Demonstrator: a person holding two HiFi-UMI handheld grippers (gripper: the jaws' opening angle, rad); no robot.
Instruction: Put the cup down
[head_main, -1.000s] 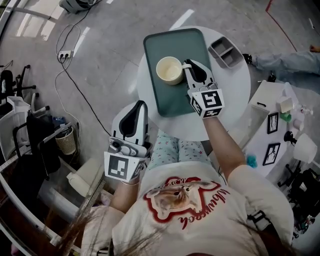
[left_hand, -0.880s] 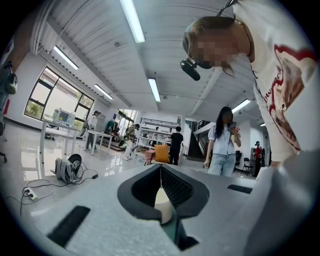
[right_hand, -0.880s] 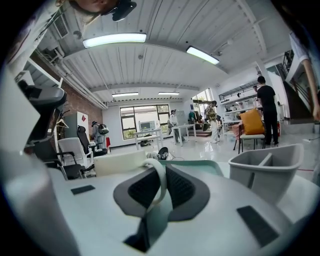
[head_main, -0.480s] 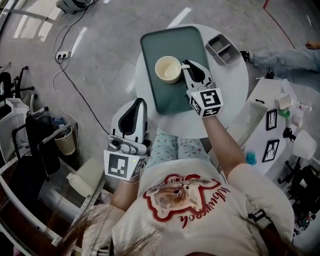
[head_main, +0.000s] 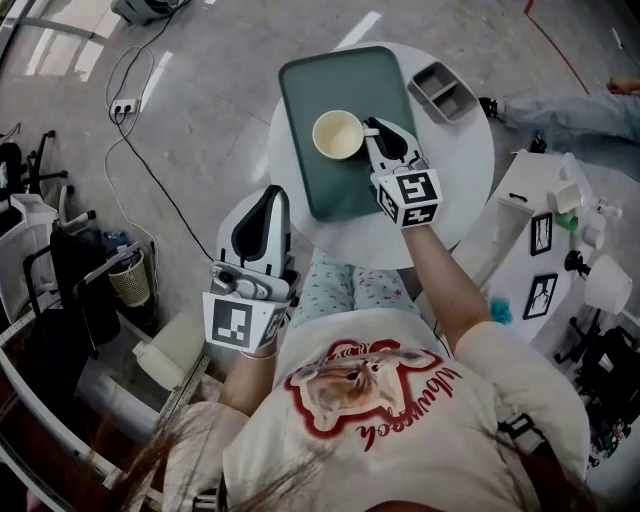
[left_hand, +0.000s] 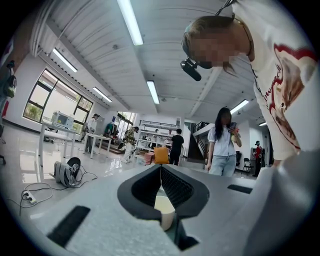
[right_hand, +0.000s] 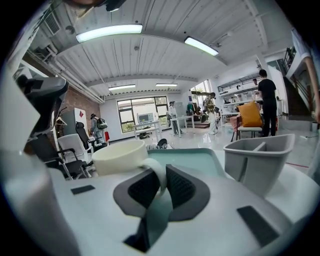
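Well, in the head view the cream cup (head_main: 338, 135) is over the green tray (head_main: 340, 200) with the right gripper (head_main: 381, 128) at its 3 o'clock, in the left gripper view the left gripper (left_hand: 161, 169) is pressed together and empty, and in the right gripper view the jaws pinch the cup's handle (right_hand: 156, 172).

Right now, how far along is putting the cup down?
Done: the cup is over the green tray, seemingly resting on it. In hand: the fingers of the right gripper clamp its handle. Remaining: open the fingers and back away.
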